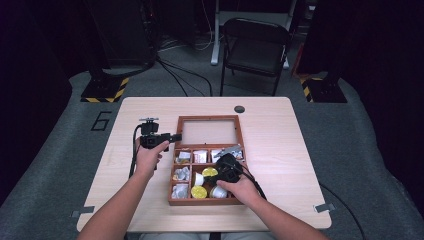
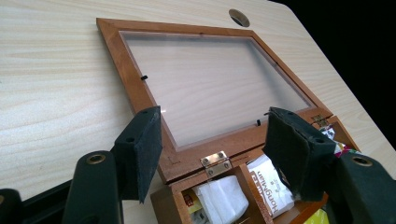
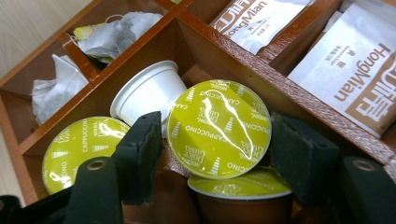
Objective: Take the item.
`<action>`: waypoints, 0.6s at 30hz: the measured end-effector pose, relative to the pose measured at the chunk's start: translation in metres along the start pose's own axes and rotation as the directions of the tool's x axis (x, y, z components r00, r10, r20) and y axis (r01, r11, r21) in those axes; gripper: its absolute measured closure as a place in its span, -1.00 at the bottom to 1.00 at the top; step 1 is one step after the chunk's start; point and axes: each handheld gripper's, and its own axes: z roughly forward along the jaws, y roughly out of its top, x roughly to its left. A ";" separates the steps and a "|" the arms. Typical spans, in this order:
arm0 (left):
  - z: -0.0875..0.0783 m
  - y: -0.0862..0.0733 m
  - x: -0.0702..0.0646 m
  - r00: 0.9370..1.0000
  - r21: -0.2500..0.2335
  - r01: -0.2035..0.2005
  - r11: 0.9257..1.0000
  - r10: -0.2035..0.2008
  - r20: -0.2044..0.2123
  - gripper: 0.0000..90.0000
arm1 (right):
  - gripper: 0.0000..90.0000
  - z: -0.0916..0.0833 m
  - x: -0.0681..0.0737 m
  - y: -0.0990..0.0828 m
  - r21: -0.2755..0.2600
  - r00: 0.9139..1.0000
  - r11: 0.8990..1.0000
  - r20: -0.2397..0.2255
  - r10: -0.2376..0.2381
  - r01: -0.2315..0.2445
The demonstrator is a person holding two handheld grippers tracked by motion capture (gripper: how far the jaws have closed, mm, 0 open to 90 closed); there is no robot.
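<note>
Coffee capsule (image 3: 218,128) sits between right claw (image 3: 215,151) jaws, seemingly untouched.

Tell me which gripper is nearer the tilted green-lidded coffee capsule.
Right. The right gripper is down in the box, the coffee capsule between its open jaws with gaps on both sides. The left gripper hovers off the box's left side, by the open lid.

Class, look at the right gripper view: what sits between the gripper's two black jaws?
A green-lidded capsule, tilted on its side, sits between the open jaws of the right gripper, above another capsule, in the right gripper view.
</note>
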 end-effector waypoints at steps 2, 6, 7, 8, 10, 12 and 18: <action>-0.001 0.000 0.001 1.000 0.001 -0.009 1.000 0.009 0.001 -0.19 | -0.20 0.001 0.000 0.001 0.007 1.000 1.000 -0.003 0.006 -0.006; -0.001 0.000 0.000 1.000 -0.003 0.003 1.000 -0.003 0.000 -0.19 | -0.20 0.003 0.000 0.002 0.016 1.000 1.000 -0.002 0.000 0.001; -0.001 0.000 0.000 1.000 -0.003 0.004 1.000 -0.004 0.002 -0.19 | -0.21 0.004 0.001 0.002 0.019 1.000 1.000 -0.003 0.004 -0.004; -0.001 0.000 0.001 1.000 -0.002 0.000 1.000 0.000 0.003 -0.19 | -0.23 0.005 0.000 0.003 0.028 1.000 0.999 -0.002 -0.015 0.015; -0.001 0.000 0.000 1.000 -0.003 -0.001 1.000 0.001 0.002 -0.19 | -0.21 0.007 0.001 0.004 0.040 1.000 0.999 0.004 -0.021 0.021; -0.001 0.000 0.000 1.000 -0.003 -0.001 1.000 0.001 0.003 -0.19 | -0.19 0.007 0.001 0.004 0.039 1.000 0.999 0.007 -0.019 0.019; -0.002 0.000 0.002 1.000 -0.006 0.001 1.000 -0.001 -0.003 -0.18 | -0.18 0.007 0.001 0.004 0.038 1.000 0.999 0.003 -0.018 0.018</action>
